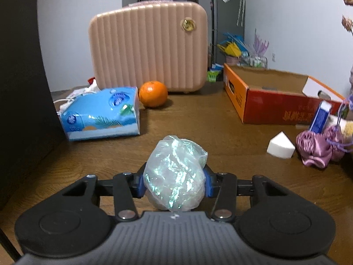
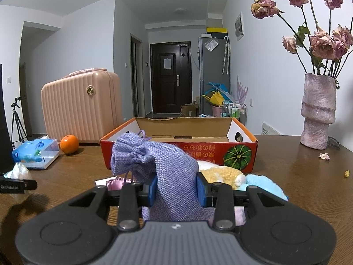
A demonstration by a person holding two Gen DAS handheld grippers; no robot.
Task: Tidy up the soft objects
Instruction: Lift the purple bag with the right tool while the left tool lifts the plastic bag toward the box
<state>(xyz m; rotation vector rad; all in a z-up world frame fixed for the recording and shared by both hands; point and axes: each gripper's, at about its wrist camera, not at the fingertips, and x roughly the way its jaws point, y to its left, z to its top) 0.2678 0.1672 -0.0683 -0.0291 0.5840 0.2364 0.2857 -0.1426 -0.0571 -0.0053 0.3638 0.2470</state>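
My left gripper point(image 1: 175, 184) is shut on a crumpled iridescent plastic bag point(image 1: 175, 173), held over the brown table. My right gripper point(image 2: 176, 191) is shut on a purple woven drawstring pouch point(image 2: 158, 161), just in front of the open orange cardboard box point(image 2: 242, 152). The box also shows at the right of the left wrist view point(image 1: 271, 108). A pink satin pouch point(image 1: 313, 148) and a white sponge wedge point(image 1: 280, 146) lie near the box. Yellow and blue plush pieces point(image 2: 260, 181) lie behind my right gripper. The left gripper with the bag shows at the left edge of the right wrist view point(image 2: 16, 172).
A blue tissue pack point(image 1: 101, 114) and an orange point(image 1: 153, 93) lie in front of a pink ribbed suitcase point(image 1: 150, 48). A pink vase with dried roses point(image 2: 317, 114) stands at the right. A dark panel point(image 1: 19, 77) bounds the left side.
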